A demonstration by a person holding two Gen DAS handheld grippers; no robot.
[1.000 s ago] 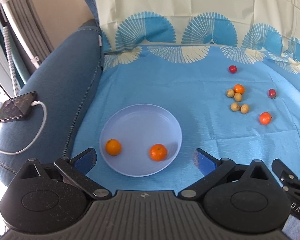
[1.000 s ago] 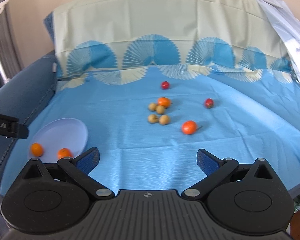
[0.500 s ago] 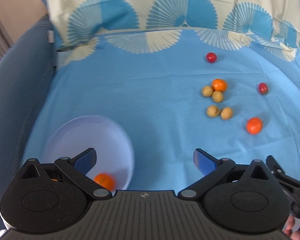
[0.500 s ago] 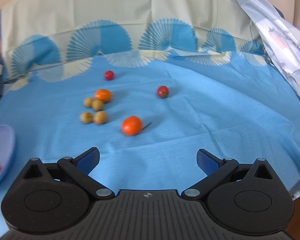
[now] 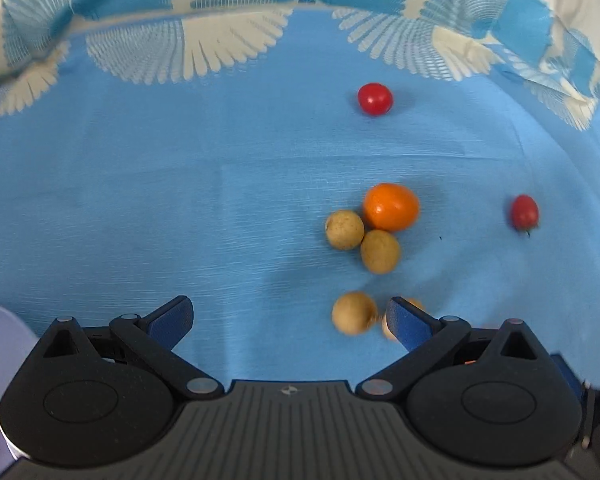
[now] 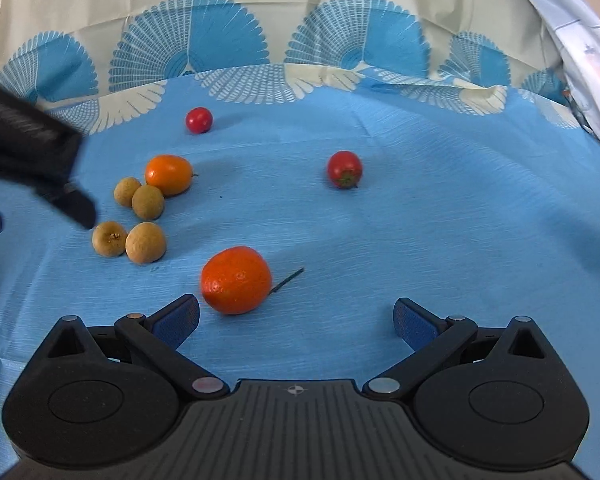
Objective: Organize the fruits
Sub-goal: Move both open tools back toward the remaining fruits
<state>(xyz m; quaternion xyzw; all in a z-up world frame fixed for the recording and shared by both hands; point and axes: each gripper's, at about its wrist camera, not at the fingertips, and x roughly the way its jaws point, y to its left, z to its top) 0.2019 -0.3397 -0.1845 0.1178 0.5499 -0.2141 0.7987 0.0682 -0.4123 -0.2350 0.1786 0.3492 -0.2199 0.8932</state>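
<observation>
four longans (image 6: 140,216) lie left of the mandarin (image 6: 236,280), a tomato (image 6: 344,169) behind it.

L claw (image 5: 288,320) (wide) over longans (image 5: 354,313)

Blue cloth (image 6: 420,240) (fan-patterned edge): 2 oranges (image 6: 236,280), 4 longans (image 6: 145,242), 2 tomatoes (image 6: 344,169)

Large round orange mandarin (image 6: 236,280) lies nearest on the blue cloth, a thin dark stem on the cloth just beside its right. Smaller oval orange citrus (image 6: 168,174) sits farther back, touching a pair of tan round longans (image 6: 140,198). Second pair of tan longans (image 6: 129,241) lies nearer, side by side and touching. Two glossy red cherry tomatoes rest apart: one far back (image 6: 199,120), one to the right, calyx facing forward (image 6: 344,169).
</observation>
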